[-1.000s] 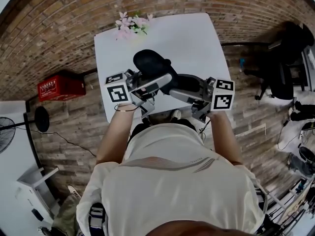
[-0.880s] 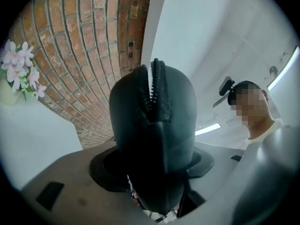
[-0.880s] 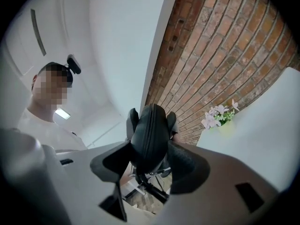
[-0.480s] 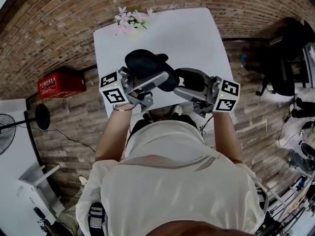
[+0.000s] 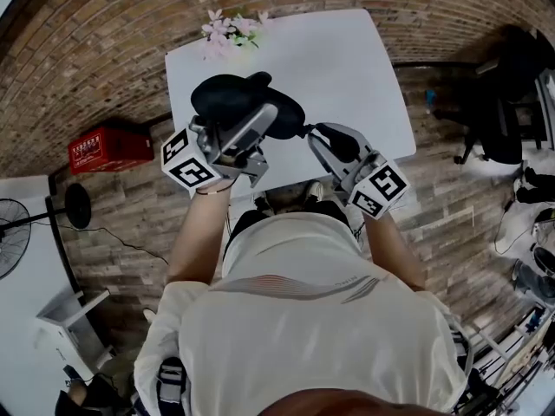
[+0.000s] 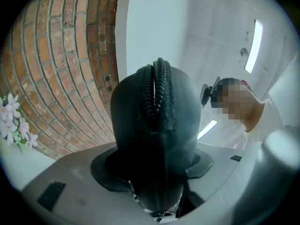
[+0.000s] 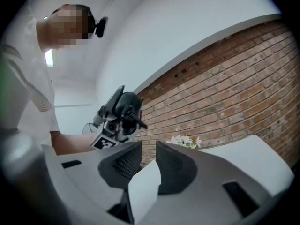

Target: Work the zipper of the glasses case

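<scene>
My left gripper (image 5: 263,121) is clamped on the glasses case (image 5: 232,100): in the left gripper view both pads press the flanks of the dark, rounded shell, which fills the gap between the jaws, and those jaws have just closed in a little onto it. The case is held up in the air, clear of the white table (image 5: 347,68), over the table's near left part in the head view. Its zipper (image 6: 159,90) runs up the middle of the end facing my left camera, 1 ridged seam with the teeth meshed along the stretch I can see. My right gripper (image 5: 314,135) sits just to the right of the case in the head view, but its own view shows the case and the left gripper some way ahead of it. The right jaws have just been closing and now stand narrowly apart with nothing between them; only the table top shows through the slit. A bunch of pale pink flowers (image 5: 232,35) lies at the table's far edge, in front of the brick wall (image 7: 234,88).
</scene>
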Demonstrator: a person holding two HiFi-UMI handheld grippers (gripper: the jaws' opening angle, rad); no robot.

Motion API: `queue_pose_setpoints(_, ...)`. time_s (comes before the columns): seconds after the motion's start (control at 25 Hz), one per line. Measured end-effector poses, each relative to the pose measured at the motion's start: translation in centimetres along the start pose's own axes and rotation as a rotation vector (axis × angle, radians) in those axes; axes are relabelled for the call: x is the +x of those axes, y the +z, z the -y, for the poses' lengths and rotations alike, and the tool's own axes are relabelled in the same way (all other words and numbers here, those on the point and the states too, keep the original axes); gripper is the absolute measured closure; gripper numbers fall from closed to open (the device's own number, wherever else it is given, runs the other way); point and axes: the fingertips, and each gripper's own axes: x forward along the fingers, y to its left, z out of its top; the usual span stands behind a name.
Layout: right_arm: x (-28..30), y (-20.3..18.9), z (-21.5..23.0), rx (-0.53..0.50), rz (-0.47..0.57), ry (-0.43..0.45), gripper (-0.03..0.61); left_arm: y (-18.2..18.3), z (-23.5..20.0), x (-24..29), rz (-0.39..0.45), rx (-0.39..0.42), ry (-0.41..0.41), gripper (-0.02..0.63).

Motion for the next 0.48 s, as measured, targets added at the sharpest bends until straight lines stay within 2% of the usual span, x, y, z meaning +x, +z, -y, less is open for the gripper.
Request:
queue_pose_setpoints(0.12,1.1,-0.4,-2.8,-0.065,-0.013,0.039,0.437,0.2,-0.2,0.0,-0.008,0.082,0.04,0.345)
queue_pose_setpoints(0.24,2.3,0.7,-4.0,-0.128,0.011,0.04,0.441,0.6,-0.9,0.0,0.005,0.132,0.116,0.345)
queue_pose_setpoints(0.32,3.1,1.4,-4.2,-0.136,0.021,0.041,0.439,0.8,-1.2,0.0,0.019,0.151,0.154,0.345)
queue_pose_setpoints(0.48,4.4,2.1,-4.2,-0.145,0.026,0.035,0.442,0.7,-1.4,0.1,0.02,0.186,0.18,0.346)
